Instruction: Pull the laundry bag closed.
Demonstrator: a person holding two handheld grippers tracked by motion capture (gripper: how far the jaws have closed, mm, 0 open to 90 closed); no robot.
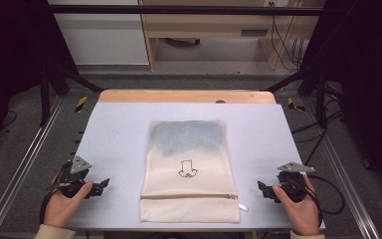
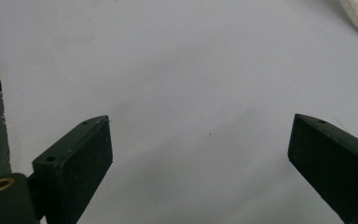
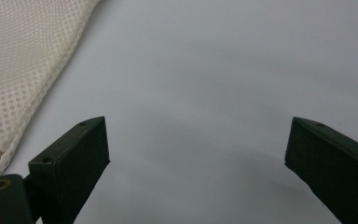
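Left gripper [image 1: 101, 186] and right gripper [image 1: 262, 188]: jaws stood wide, nothing between, low over pale table [image 1: 114, 139], one each side of mesh bag [image 1: 189, 174]. Bag lay flat mid-table, near edge. Likely light, limp, would sag; best pinched at corners or by zipper [image 1: 189, 196]. Cream mesh, bluish contents at far end, small dark logo [image 1: 187, 168] at centre.

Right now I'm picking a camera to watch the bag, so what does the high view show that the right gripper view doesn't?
High view: the whole mesh bag with its zipper and printed mark, both hands, the left gripper.

Right gripper view: the bag's mesh weave close up, and open, empty jaws over the table.

Both: the bag's edge, the table, the right gripper.
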